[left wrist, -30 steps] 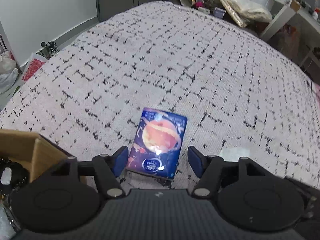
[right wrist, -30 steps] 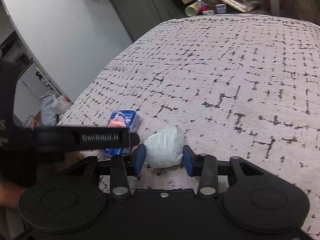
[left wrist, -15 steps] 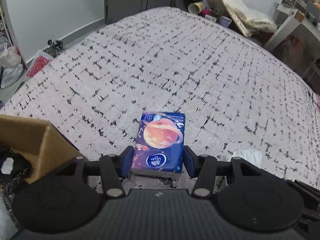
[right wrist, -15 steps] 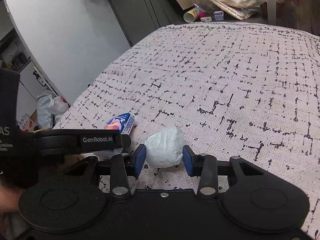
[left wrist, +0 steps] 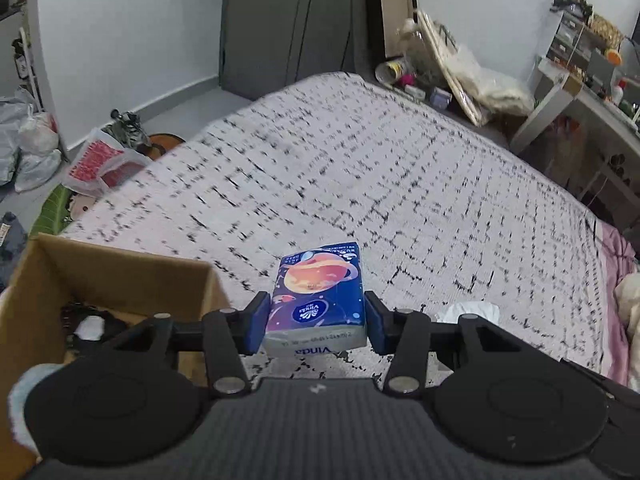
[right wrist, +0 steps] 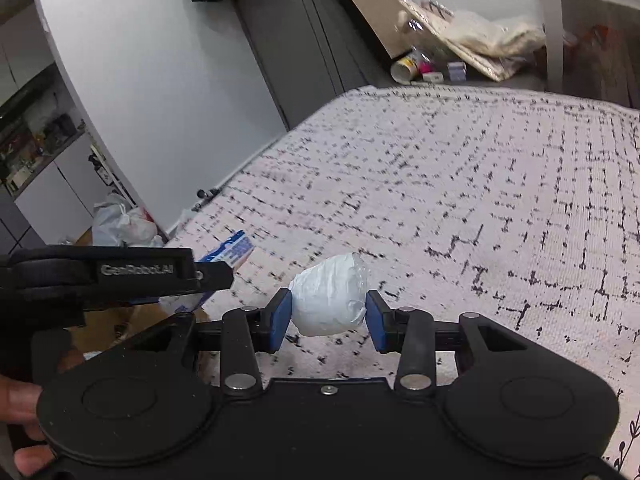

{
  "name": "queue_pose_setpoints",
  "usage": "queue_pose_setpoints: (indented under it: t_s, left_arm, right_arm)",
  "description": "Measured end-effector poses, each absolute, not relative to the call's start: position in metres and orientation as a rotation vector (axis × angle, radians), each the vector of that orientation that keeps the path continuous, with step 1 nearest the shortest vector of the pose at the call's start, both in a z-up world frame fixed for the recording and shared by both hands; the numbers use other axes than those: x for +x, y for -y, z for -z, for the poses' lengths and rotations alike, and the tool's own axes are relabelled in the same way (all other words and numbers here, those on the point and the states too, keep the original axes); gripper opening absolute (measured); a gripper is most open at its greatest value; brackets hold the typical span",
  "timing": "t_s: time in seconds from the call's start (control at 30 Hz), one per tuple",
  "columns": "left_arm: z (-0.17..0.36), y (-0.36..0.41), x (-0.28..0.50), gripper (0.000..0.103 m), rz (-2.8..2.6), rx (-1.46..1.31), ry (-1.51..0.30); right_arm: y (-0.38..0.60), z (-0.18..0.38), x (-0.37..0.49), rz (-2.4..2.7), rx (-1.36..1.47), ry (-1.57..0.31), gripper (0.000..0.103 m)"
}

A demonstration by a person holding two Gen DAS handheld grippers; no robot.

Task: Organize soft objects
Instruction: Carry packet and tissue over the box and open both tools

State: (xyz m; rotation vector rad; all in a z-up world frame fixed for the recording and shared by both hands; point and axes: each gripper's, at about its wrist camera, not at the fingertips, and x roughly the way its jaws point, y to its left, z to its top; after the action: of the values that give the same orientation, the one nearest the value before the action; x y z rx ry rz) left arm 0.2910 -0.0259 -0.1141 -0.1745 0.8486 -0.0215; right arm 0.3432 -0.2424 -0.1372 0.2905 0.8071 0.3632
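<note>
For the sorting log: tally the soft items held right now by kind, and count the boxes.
Blue planet-print tissue pack, in left tongs: 1
White crumpled plastic-wrapped bundle, in right tongs: 1
Brown cardboard box: 1
Total: 3

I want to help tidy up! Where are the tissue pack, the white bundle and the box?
tissue pack (left wrist: 318,300), left wrist view, on its printed top face.
white bundle (right wrist: 329,300), right wrist view, on its middle.
box (left wrist: 132,276), left wrist view, on its inner wall.
</note>
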Motion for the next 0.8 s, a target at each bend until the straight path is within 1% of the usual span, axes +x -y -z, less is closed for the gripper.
queue_pose_setpoints:
  t_s: [0.23, 0.5, 0.8]
  left_arm:
    - [0.080, 0.010, 0.260, 0.048, 0.006, -0.203, -0.777]
    - [0.068, -0.022, 0.228, 0.048, -0.049, -0.194, -0.757]
    - [0.064, -0.066, 0.213, 0.048, -0.111, -0.236, -0.749]
  right_arm:
    - [0.238, 0.113, 0.325, -0.389, 0.279, -0.732, 0.039]
    - [0.230, 0.100, 0.313, -0.419, 0.299, -0.707, 0.039]
    - [0.206, 0.085, 0.297, -0.477, 0.288, -0.682, 0.039]
